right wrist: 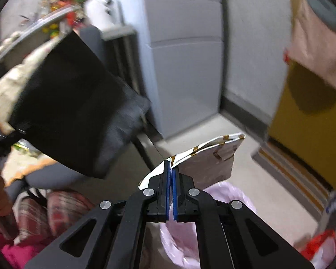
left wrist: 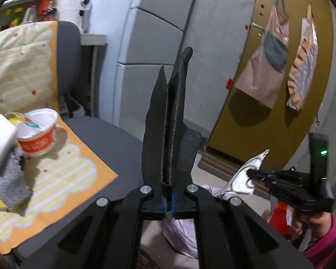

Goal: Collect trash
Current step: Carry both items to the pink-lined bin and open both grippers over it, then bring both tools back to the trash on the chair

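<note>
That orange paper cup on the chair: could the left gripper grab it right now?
Probably not: the left gripper is shut on black packaging, so its jaws are occupied. The cup itself sits unobstructed.

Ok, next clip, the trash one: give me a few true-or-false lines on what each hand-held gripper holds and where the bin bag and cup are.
1. The left hand-held gripper is shut on a black piece of material. True.
2. The right hand-held gripper is empty. False: it is shut on a white wrapper with gold marks.
3. A pink bin bag sits open below the right hand-held gripper. True.
4. The orange and white cup is already in the bin bag. False: it stands on the patterned cloth on the grey chair.
5. The cup is upside down. False: its open mouth faces up.
</note>
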`<action>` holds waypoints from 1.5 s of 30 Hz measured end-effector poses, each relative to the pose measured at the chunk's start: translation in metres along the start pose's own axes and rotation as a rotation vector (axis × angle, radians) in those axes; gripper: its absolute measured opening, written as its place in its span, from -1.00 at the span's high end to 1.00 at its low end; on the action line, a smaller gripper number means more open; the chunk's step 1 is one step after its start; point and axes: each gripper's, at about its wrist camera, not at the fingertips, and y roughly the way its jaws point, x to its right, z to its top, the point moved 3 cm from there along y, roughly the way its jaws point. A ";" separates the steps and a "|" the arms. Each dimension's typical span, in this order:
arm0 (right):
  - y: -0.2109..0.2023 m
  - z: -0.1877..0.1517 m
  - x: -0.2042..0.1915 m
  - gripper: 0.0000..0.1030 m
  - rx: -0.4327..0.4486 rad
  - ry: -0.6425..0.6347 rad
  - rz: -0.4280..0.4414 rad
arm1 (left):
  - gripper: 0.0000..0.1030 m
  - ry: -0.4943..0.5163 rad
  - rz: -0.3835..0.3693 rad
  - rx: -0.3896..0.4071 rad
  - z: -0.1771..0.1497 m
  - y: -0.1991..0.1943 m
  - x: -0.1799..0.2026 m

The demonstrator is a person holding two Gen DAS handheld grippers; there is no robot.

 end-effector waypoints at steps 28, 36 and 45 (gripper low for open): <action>-0.057 0.014 0.080 0.17 0.221 0.195 -0.218 | 1.00 0.175 -0.292 -0.324 -0.038 0.112 0.096; -0.044 0.016 0.087 0.09 0.195 0.216 -0.186 | 0.11 0.206 -0.214 -0.416 -0.058 0.148 0.093; -0.032 0.023 0.035 0.09 0.179 0.135 -0.043 | 0.11 0.106 0.075 -0.240 -0.020 0.085 0.009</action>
